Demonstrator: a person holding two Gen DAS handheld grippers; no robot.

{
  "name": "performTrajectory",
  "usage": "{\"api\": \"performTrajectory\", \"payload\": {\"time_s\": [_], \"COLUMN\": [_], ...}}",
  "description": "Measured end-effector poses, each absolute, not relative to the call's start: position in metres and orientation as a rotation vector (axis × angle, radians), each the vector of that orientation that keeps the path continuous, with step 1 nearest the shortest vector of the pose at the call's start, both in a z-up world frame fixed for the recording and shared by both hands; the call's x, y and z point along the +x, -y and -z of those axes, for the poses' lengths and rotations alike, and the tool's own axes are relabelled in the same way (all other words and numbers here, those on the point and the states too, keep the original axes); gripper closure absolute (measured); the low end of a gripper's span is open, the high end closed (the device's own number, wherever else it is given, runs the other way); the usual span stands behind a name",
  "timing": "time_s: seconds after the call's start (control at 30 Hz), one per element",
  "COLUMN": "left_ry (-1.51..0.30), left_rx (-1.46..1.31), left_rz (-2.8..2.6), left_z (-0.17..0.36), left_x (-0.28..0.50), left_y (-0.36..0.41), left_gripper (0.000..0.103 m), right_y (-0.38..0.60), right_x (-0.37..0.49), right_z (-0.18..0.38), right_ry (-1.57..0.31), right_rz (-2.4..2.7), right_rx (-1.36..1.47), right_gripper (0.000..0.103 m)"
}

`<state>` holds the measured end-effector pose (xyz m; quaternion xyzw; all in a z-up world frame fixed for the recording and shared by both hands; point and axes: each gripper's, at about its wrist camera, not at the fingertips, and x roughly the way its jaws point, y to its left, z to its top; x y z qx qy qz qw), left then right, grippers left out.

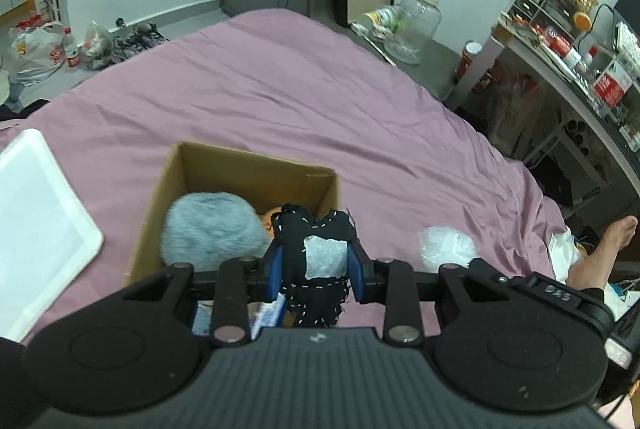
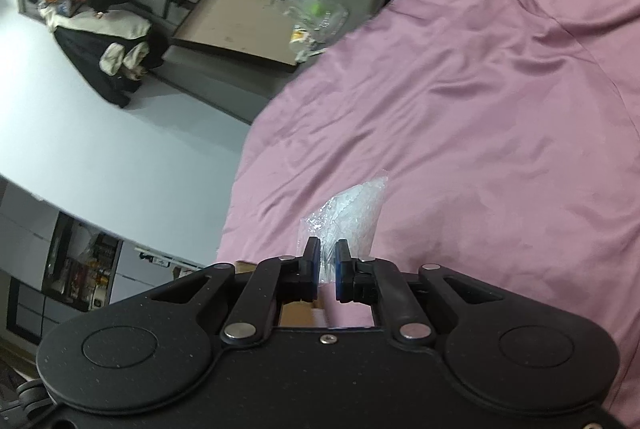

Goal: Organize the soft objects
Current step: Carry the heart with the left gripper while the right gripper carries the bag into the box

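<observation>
Matt black cloth heart (image 1: 316, 249), rough white stitching, frayed edges. Fuzzy grey-blue plush ball (image 1: 212, 233) in a plain brown cardboard box (image 1: 256, 165). Crinkly, glossy clear plastic bag (image 2: 348, 217). Bedsheet (image 1: 300, 89): smooth mauve fabric, faint sheen, creased.

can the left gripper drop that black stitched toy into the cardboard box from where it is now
Probably yes. The left gripper holds the black stitched toy at the open cardboard box; the grey fluffy ball leaves room.

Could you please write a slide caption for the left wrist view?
Left gripper holds a black stitched plush above an open cardboard box on the pink bedspread.
</observation>
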<state>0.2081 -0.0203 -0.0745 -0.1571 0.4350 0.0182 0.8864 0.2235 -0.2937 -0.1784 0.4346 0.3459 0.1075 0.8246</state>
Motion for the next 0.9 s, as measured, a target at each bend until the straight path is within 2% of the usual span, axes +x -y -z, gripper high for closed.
{"api": "performTrajectory", "payload": {"time_s": [0.43,0.9], "left_ry": [-0.871,-0.852], "left_rx": [-0.371,-0.444], "left_rz": [-0.083,-0.109], "left_z": [0.062,0.065], "left_x": [0.182,0.167], "left_y": [-0.025,-0.073], "left_gripper": [0.071,0.071], "right_y": [0.258,0.204], "right_x": [0.204,0.19], "right_z": [0.12,0.093], "right_ry": [-0.674,-0.688], "right_rz": [-0.347,-0.432], "right_rx": [0.865,0.765], "right_gripper": [0.096,0.096]}}
